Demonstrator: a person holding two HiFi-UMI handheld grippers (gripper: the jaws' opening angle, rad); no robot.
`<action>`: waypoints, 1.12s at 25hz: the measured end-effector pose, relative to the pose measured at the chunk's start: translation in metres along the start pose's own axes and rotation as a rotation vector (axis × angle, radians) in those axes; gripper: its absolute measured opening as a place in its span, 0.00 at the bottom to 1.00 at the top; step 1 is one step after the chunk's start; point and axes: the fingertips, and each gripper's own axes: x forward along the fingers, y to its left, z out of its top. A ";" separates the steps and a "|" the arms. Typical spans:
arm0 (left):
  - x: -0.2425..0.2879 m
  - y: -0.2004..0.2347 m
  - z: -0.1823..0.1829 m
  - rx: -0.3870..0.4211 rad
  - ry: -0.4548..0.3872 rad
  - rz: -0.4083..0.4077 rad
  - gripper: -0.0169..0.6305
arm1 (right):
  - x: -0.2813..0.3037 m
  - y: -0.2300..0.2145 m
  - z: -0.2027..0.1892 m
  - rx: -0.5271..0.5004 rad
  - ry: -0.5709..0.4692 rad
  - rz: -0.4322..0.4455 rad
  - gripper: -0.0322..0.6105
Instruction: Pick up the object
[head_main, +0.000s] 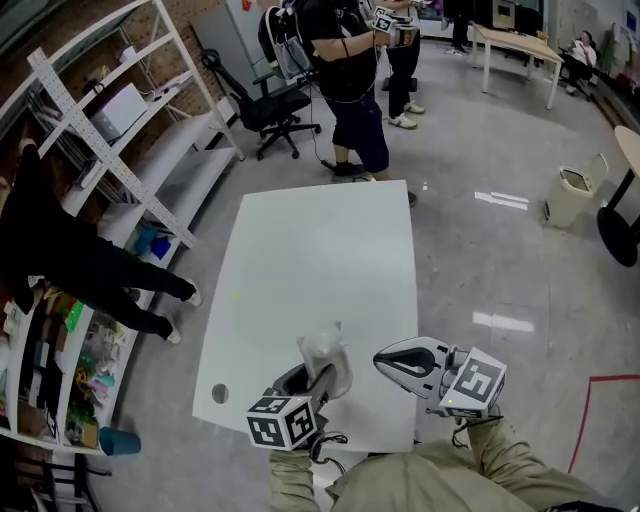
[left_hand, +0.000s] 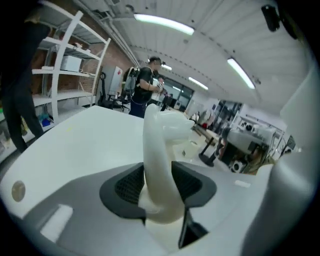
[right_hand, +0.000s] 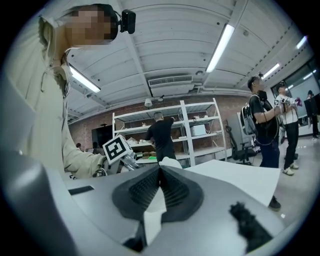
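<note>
A white, curved plastic object (head_main: 325, 348) stands up from the near part of the white table (head_main: 320, 250). My left gripper (head_main: 318, 376) is shut on it. In the left gripper view the object (left_hand: 159, 145) rises between the two dark pads (left_hand: 129, 186), which press on its lower part, and its top bends to the right. My right gripper (head_main: 386, 362) hovers just right of it, above the table's near right corner, shut with nothing held. In the right gripper view its jaws (right_hand: 160, 172) meet at the tips, and the left gripper's marker cube (right_hand: 118, 148) shows beyond.
A person (head_main: 352, 85) stands at the table's far end, and another (head_main: 90, 265) bends at the white shelves (head_main: 120, 150) on the left. An office chair (head_main: 265, 100) stands behind. A waste bin (head_main: 574, 192) stands at the right. A round grommet (head_main: 220, 393) marks the table's near left corner.
</note>
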 end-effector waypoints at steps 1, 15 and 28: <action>-0.007 -0.005 0.004 -0.030 -0.047 -0.013 0.30 | -0.003 0.002 0.002 -0.008 -0.005 0.008 0.06; -0.072 -0.059 -0.019 -0.007 -0.275 -0.034 0.31 | -0.019 0.060 -0.018 -0.001 -0.002 0.095 0.06; -0.142 -0.102 -0.054 0.050 -0.338 -0.141 0.31 | -0.042 0.146 -0.008 -0.055 -0.024 0.003 0.06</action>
